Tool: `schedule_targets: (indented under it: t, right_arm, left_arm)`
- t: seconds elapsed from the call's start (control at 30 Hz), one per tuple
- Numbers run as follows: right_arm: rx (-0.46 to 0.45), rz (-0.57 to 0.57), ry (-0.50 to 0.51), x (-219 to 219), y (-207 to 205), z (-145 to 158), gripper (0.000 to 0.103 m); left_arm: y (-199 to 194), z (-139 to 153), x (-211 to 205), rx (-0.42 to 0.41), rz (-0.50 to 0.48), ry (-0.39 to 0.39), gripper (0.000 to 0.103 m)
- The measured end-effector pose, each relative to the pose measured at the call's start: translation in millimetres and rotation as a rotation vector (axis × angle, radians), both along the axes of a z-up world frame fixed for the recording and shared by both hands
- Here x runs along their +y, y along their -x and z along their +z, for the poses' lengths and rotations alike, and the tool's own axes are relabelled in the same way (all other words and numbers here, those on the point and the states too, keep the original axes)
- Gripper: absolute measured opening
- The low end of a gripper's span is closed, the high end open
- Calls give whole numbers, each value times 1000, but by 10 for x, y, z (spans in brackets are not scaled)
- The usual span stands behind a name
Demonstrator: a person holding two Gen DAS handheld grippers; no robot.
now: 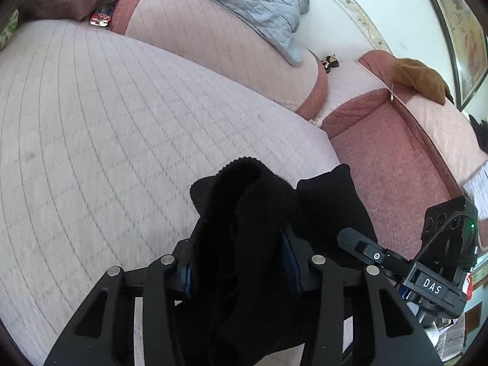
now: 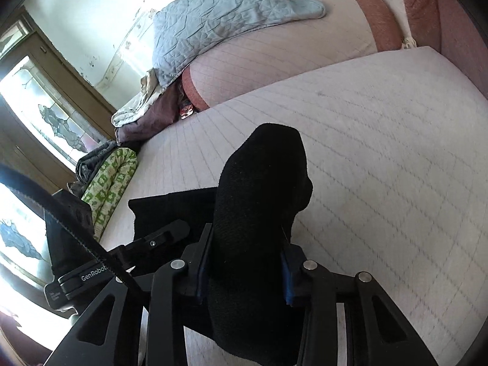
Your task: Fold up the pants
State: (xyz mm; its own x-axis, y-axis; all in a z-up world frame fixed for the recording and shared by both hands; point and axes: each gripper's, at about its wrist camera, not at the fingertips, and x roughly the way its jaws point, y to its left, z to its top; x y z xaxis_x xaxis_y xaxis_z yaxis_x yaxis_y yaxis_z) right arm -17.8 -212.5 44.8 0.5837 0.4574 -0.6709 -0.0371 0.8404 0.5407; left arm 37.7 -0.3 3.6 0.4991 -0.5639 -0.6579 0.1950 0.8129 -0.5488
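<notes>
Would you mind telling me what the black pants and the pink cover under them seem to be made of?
Black pants: probably a soft knit or fleece, matte, with a fuzzy, finely textured surface. Pink cover: apparently quilted fabric, matte, with stitched grid lines.

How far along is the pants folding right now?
Early stage. Both grippers have already grabbed the black pants: left gripper and right gripper each clamp bunched fabric above the quilted bed. No neat fold shows yet; laying flat and folding remain.
</notes>
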Motion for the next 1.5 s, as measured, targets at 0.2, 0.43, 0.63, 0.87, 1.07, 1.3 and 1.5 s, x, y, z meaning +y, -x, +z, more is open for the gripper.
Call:
schedule_targets:
  t: [0.2, 0.43, 0.63, 0.87, 1.07, 1.3, 1.5]
  right_arm:
    - [-6, -30, -35, -99, -334, 18, 39]
    - [-17, -66, -32, -197, -679, -76, 39]
    - [24, -100, -13, -322, -969, -363, 39]
    - [114, -198, 30, -628, -1075, -601, 54]
    - [-25, -290, 17, -766, -997, -311, 58]
    - [25, -173, -183, -755, -1478, -498, 60]
    - [98, -205, -195, -913, -1623, -819, 59]
  left_arm:
    - [-409, 68, -20, -1, 2, -18, 44]
    - [-875, -87, -117, 7, -11, -46, 44]
    - [-1128, -427, -77, 78, 13, -65, 44]
    - [-1255, -415, 205, 179, 36, 103, 46]
    - [-1103, 17, 336, 5, 123, 48, 46]
    - [-1289, -237, -115, 29, -2, -18, 54]
    - [-1413, -404, -240, 42, 2, -83, 54]
